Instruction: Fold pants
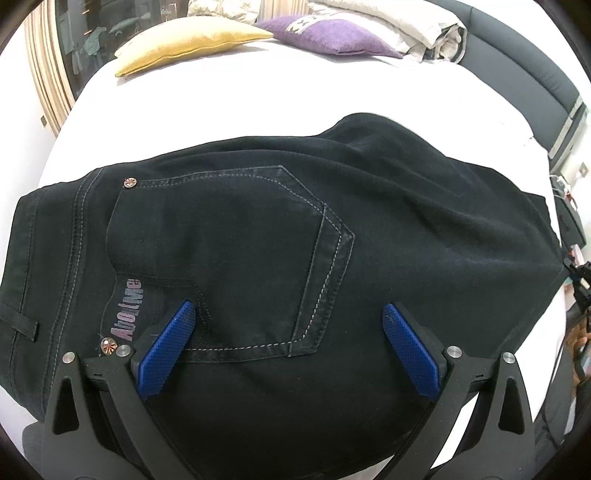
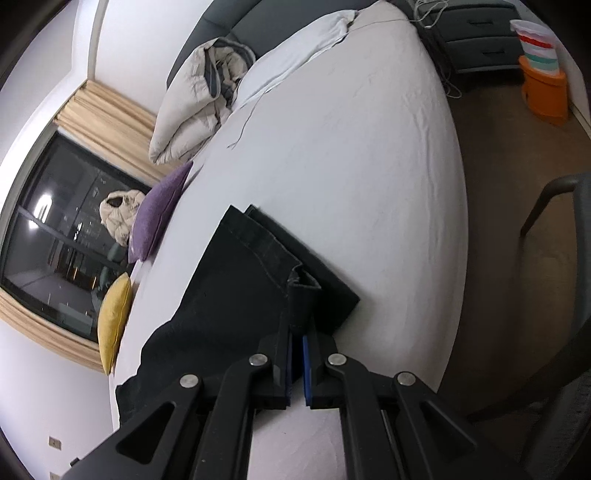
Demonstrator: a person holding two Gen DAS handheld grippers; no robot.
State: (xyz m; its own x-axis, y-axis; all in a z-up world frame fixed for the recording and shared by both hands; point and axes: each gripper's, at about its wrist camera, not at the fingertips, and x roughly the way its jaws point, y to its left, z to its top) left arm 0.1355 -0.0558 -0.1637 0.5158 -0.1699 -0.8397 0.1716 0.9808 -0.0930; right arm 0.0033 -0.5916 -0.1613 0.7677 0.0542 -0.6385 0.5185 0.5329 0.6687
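Black jeans (image 1: 258,229) lie on a white bed (image 1: 221,96), waistband at the left, back pocket facing up. My left gripper (image 1: 288,317) is open, its blue pads spread wide just above the pocket area, holding nothing. In the right wrist view the leg end of the jeans (image 2: 243,280) lies on the sheet (image 2: 351,166). My right gripper (image 2: 297,332) is shut on the hem corner of the upper leg, lifting it slightly off the lower leg hem.
A yellow pillow (image 1: 184,40), a purple pillow (image 1: 332,37) and a bundled duvet (image 1: 417,29) lie at the far side of the bed. A chair (image 2: 569,229) and an orange stool (image 2: 543,92) stand on the floor beside the bed.
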